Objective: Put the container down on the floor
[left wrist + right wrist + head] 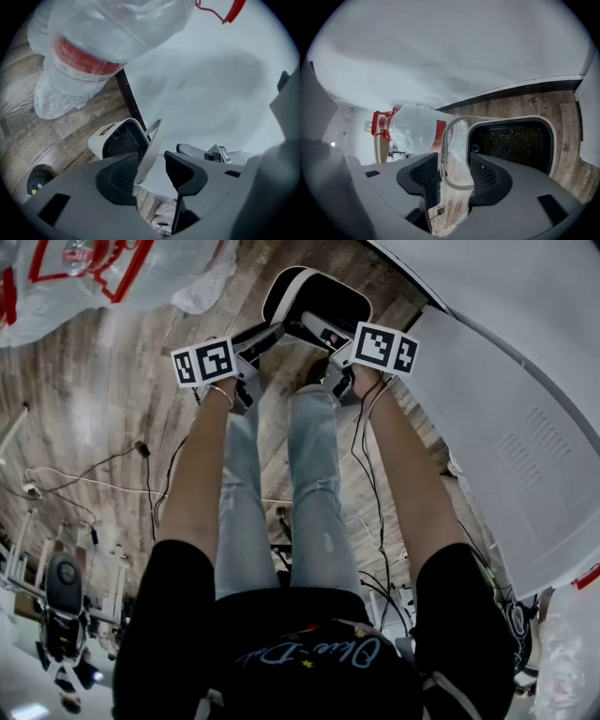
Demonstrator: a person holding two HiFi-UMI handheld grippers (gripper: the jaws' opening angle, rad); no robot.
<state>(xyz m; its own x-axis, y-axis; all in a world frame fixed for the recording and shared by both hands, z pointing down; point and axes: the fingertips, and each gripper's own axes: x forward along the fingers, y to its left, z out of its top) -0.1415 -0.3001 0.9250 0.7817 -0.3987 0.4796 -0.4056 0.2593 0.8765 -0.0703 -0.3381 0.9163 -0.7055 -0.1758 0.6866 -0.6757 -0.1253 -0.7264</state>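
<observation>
The container [314, 298] is a white bin with a dark mesh-lined inside, down on the wooden floor ahead of the person's feet. My left gripper [267, 337] reaches it from the left and my right gripper [330, 341] from the right. In the left gripper view the container [116, 139] lies beyond the jaws. Its thin white rim [153, 149] stands between the spread pads, with a gap on the right side; that gripper [151, 174] is open. In the right gripper view the bin's looped handle [446, 154] passes loosely between the pads of the open gripper [455, 177].
A plastic-wrapped pack of bottles with red labels [89, 268] lies on the floor to the left, close to the bin [413, 129]. A large white appliance body [525, 427] fills the right side. Cables [94, 479] trail over the floorboards.
</observation>
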